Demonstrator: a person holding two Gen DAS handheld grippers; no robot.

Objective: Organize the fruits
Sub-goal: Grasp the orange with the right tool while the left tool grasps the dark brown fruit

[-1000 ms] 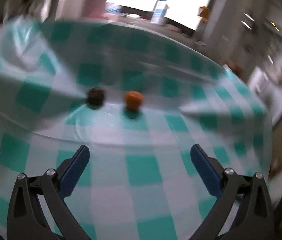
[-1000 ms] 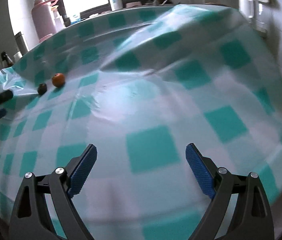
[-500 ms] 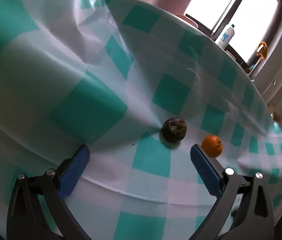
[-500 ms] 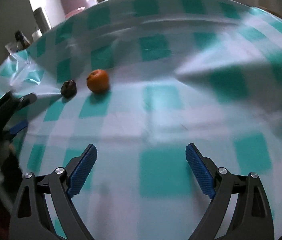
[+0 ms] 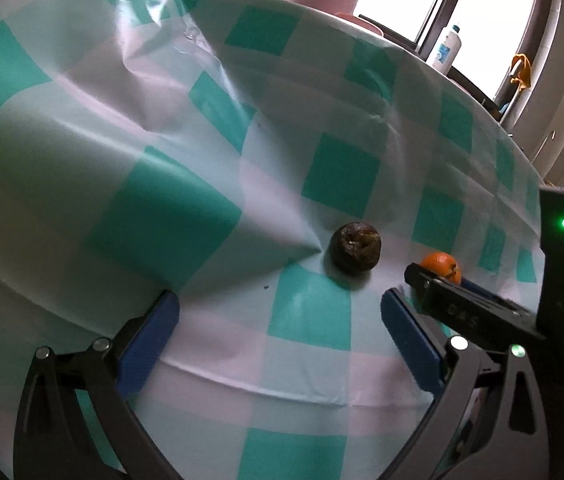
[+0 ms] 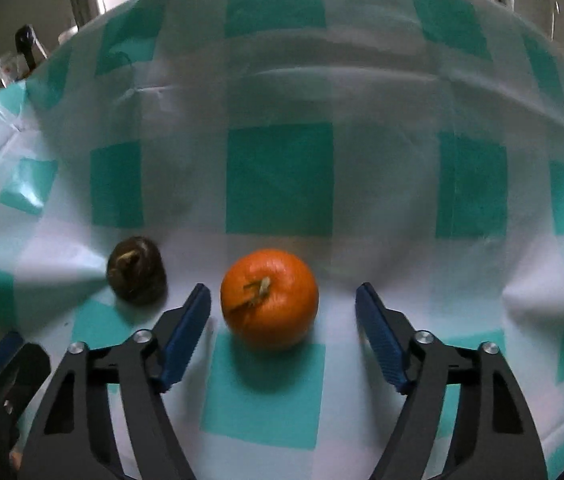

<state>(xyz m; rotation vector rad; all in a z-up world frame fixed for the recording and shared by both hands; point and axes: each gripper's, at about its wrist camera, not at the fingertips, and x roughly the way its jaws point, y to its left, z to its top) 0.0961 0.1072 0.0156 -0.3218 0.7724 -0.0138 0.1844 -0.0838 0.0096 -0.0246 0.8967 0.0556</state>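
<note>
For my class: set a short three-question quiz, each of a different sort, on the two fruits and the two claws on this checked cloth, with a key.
1. True or false: the right claw already presses on the orange fruit.
2. Which fruit lies ahead of the left claw? A) the dark wrinkled fruit B) a banana C) a green apple
3. Fill in: both fruits rest on a checked ____.

Key:
1. False: its jaws are closing around the fruit, with gaps on both sides.
2. A
3. tablecloth
</note>
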